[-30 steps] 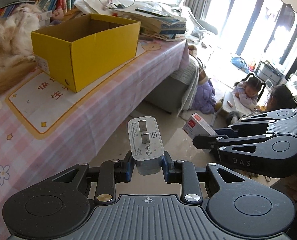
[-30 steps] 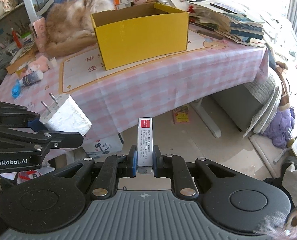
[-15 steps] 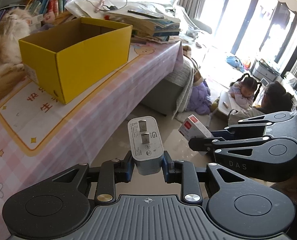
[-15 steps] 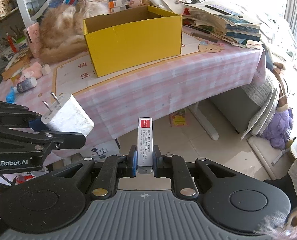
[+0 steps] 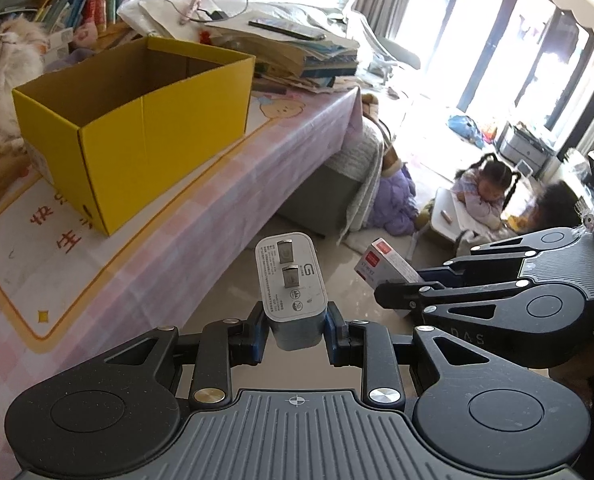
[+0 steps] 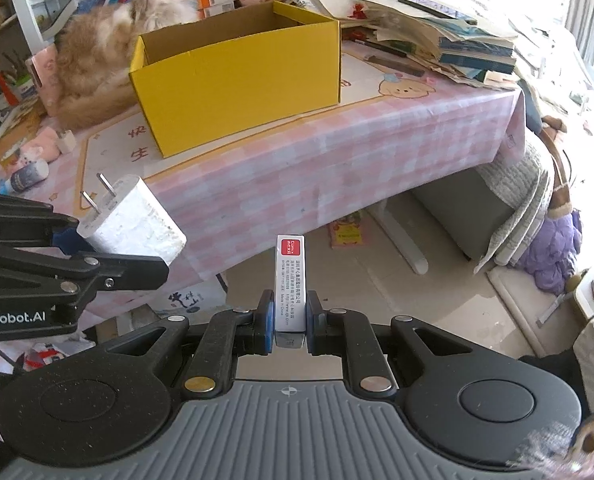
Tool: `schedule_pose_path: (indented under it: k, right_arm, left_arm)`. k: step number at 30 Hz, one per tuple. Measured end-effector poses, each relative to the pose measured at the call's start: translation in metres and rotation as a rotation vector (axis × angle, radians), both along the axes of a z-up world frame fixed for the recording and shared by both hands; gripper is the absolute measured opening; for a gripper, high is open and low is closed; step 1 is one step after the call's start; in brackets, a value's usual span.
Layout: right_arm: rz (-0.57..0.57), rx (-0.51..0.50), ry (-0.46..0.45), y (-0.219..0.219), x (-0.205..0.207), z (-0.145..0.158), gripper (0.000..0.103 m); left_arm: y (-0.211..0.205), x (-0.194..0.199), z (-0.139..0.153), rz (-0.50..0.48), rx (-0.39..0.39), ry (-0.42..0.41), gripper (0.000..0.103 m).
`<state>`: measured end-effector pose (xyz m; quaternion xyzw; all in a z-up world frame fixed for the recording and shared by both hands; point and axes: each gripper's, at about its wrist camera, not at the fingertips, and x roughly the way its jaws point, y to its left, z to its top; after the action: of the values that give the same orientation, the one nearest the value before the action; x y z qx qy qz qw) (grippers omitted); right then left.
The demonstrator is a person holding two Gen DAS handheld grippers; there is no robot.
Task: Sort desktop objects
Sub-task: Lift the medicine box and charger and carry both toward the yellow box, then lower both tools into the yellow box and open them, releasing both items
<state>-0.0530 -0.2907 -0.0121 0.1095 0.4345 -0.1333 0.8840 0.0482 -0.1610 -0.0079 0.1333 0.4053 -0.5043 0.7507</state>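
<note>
Left gripper (image 5: 295, 338) clamps the white charger (image 5: 291, 280) by its flat sides; right gripper (image 6: 290, 330) pinches a slim carton (image 6: 290, 280). Both seem light, rigid. Yellow box (image 6: 237, 80) sits at twelve o'clock.

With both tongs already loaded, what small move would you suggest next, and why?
Probably carry the left tongs forward over the open yellow box. They are shut on the white charger, which hangs short of the table edge, so it cannot drop in yet.
</note>
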Motion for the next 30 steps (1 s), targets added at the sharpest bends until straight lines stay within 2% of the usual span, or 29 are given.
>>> schedule_pose_path:
  k: [7,13,20,27,30]
  right_arm:
    - [0.044,-0.004,-0.012,-0.024,0.028,0.015,0.013]
    - [0.145,-0.027,-0.061,-0.034,0.063,0.040,0.013]
    - [0.274,-0.083,-0.134,-0.055,0.101,0.072,0.013]
    - [0.377,-0.124,-0.193,-0.081,0.140,0.088,0.013]
    - [0.440,-0.143,-0.203,-0.088,0.160,0.089,0.013]
  left_arm:
    - [-0.010,0.017,0.019,0.049,-0.031,-0.025,0.027]
    - [-0.013,0.032,0.042,0.140,-0.074,-0.044,0.027]
    - [-0.027,0.047,0.067,0.212,-0.113,-0.102,0.027]
    - [-0.044,0.075,0.082,0.282,-0.117,-0.179,0.027]
    - [-0.052,0.091,0.085,0.278,-0.114,-0.177,0.027]
